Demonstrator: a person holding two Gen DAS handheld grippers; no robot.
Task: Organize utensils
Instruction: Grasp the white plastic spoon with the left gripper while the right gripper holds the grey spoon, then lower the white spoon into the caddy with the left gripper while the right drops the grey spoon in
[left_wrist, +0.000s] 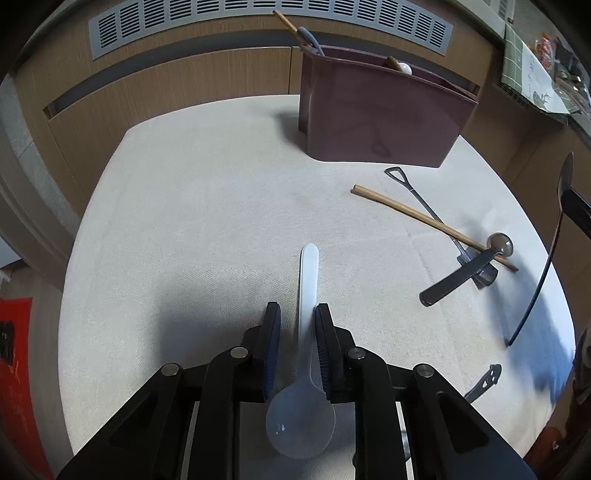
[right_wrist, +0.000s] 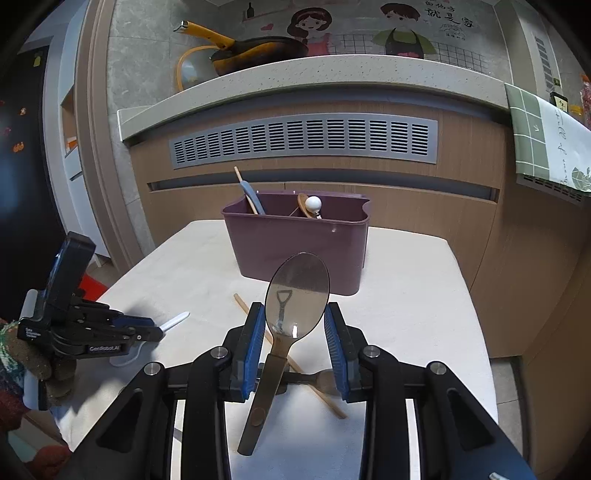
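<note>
- Counter (left_wrist: 203, 221) under a cream cloth is seen in both views, with a purple caddy (left_wrist: 380, 122) standing upright at its far end, in front of a wooden cabinet with a grey vent grille (right_wrist: 303, 142).
- A white plastic spoon (left_wrist: 308, 280) is seen between the fingers of the left tool (left_wrist: 295, 310), handle pointing away towards the caddy and bowl back near the tool's body.
- The spoon's handle is touched by the right-hand pad, while a clear gap is left at the other pad; the left tool is therefore read as narrowly parted and not clamped, though whether the spoon rests on the cloth cannot be told for certain.
- A metal spoon (right_wrist: 297, 288) is gripped by the right tool (right_wrist: 295, 310) across the wide part of its bowl, bowl tilted up towards the caddy and handle hanging down between the fingers, clear of the counter.
- From the right wrist view, the left tool is seen at the counter's left edge, carried by a gloved hand (right_wrist: 37, 362).
- A wooden chopstick (left_wrist: 424, 216), a thin utensil with a shovel-style handle (left_wrist: 417, 195) and a dark-handled ladle (left_wrist: 458, 277) are left lying crossed over one another on the cloth, near the caddy's right side.
- In the caddy, a wooden stick and a blue-grey handle (right_wrist: 255, 201) are stood in the left compartment; a wooden spoon and a white-knobbed piece (right_wrist: 313, 203) are stood in the right one.
</note>
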